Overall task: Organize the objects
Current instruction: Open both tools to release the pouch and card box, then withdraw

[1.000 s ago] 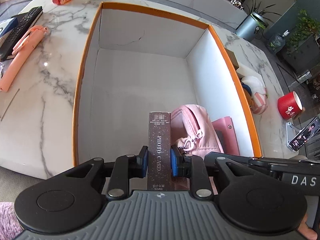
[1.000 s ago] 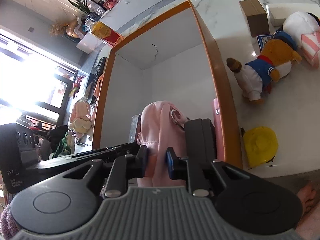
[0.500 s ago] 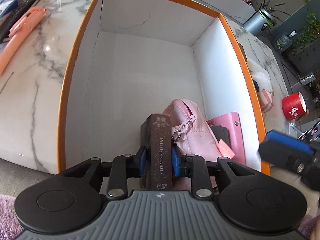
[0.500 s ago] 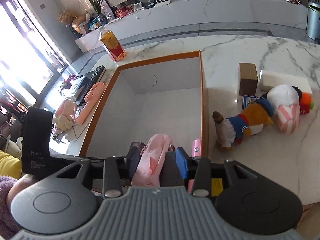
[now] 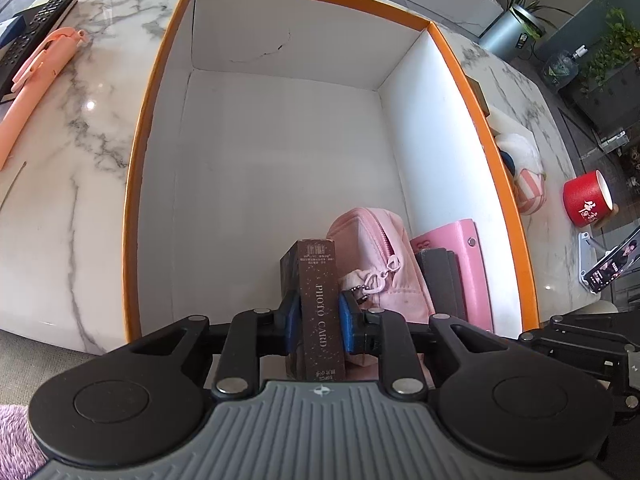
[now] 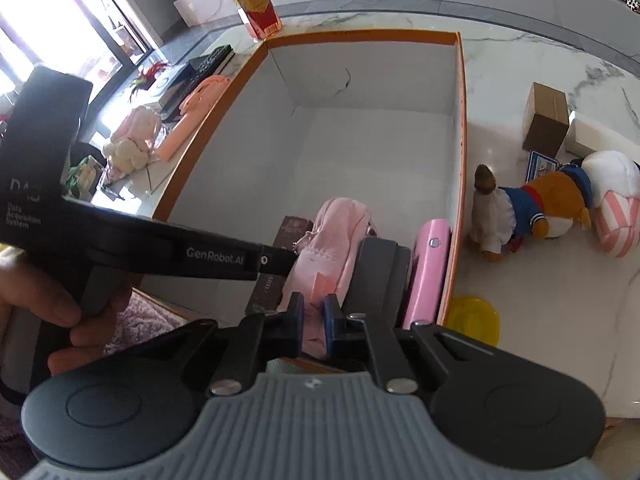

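Since a second ago the right gripper (image 6: 313,322) has rolled upright and is closing, seemingly pinching the pink pouch (image 6: 340,236). The orange-rimmed box (image 5: 156,80) is mostly bare; its near right corner holds pouch and pink wallet (image 5: 460,240). The left gripper (image 5: 319,320) clamps the photo card box (image 5: 320,280) there. The plush toy (image 6: 532,208) waits outside.

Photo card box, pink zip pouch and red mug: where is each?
photo card box (image 5: 322,312), left wrist view, on its brown spine with the lettering.
pink zip pouch (image 6: 336,236), right wrist view, on its upper fabric side.
red mug (image 5: 585,199), left wrist view, on its red outer wall.
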A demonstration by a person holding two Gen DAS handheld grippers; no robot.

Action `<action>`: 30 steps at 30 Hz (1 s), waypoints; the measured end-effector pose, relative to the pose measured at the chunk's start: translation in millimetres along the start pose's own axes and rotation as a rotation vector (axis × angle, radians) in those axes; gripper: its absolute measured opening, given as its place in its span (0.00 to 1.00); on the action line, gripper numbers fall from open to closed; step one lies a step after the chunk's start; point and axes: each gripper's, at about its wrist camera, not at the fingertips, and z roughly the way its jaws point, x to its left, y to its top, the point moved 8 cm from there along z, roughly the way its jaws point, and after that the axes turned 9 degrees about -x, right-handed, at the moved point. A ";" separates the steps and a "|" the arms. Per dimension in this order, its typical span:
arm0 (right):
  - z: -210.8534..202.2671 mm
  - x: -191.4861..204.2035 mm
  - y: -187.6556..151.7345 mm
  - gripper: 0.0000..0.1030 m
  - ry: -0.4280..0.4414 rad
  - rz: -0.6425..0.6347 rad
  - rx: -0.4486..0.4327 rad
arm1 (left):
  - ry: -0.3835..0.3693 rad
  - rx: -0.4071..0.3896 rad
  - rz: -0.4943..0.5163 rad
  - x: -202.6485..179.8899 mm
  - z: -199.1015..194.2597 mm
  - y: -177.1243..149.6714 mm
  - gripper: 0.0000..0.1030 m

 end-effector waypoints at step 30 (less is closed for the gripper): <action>-90.7 -98.8 6.4 0.26 -0.167 0.155 -0.243 | -0.058 -0.257 0.404 -104.2 -58.6 31.8 0.36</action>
